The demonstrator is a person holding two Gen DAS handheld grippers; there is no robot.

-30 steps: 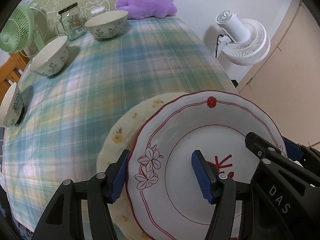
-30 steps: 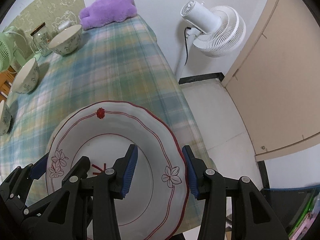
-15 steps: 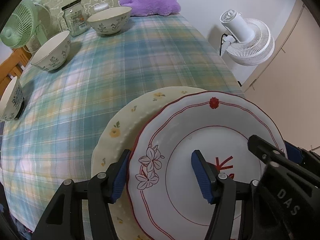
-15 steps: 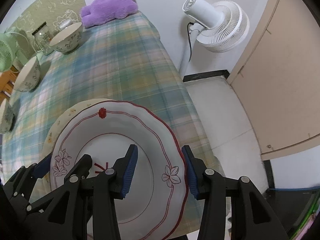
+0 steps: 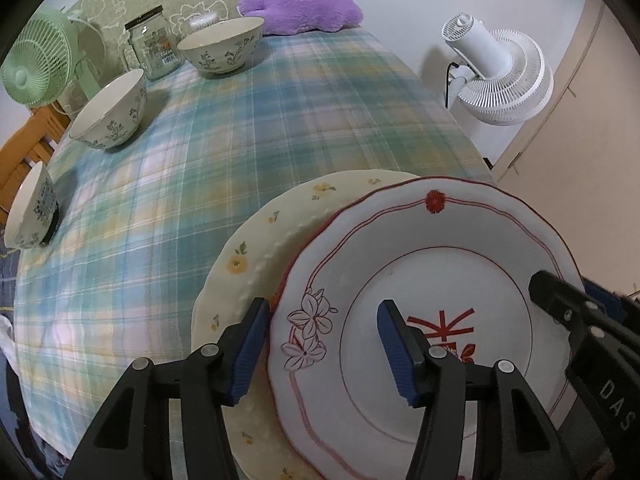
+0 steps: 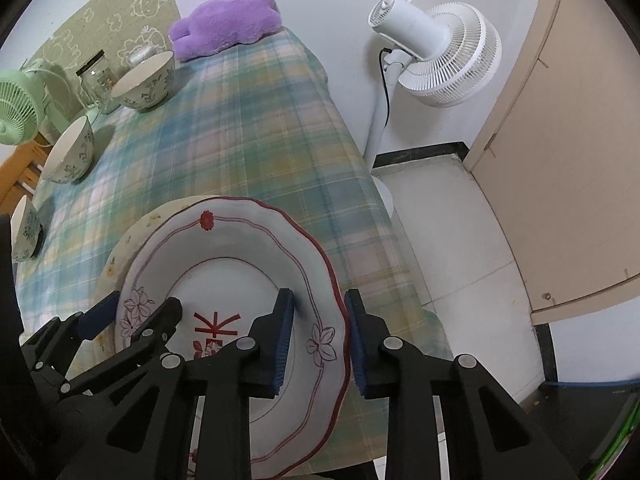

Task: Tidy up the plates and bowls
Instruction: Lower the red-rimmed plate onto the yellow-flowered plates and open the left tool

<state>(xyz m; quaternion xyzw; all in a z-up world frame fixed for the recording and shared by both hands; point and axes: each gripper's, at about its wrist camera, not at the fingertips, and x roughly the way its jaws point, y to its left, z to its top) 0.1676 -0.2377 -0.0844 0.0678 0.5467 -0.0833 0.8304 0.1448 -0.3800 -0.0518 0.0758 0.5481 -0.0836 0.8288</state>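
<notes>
The left tongs (image 5: 322, 344) and the right tongs (image 6: 318, 340) both straddle the rim of a white plate with red trim (image 5: 424, 312), one from each side. The left pair's blue pads sit spread on either side of the plate's left rim, the outer pad close to the edge and the inner pad over the plate's well, with visible space around it, so the grip looks loose and wide. The right pair stands narrower around the plate's right rim (image 6: 332, 320); whether its pads press the china cannot be told. The red-trimmed plate lies partly over a cream plate with yellow flowers (image 5: 256, 248), offset toward the right, at the near edge of the table covered in a plaid cloth (image 5: 248, 120). Well apart, along the table's left side, three floral bowls stand: one far (image 5: 222, 46), one midway (image 5: 110, 110), one near the left edge (image 5: 32, 212). A glass jar (image 5: 152, 48) stands beside the far bowl, a green fan (image 5: 34, 68) at the corner, a purple plush cushion (image 5: 304, 6) at the far end, and a white fan (image 6: 436, 48) on the floor.
</notes>
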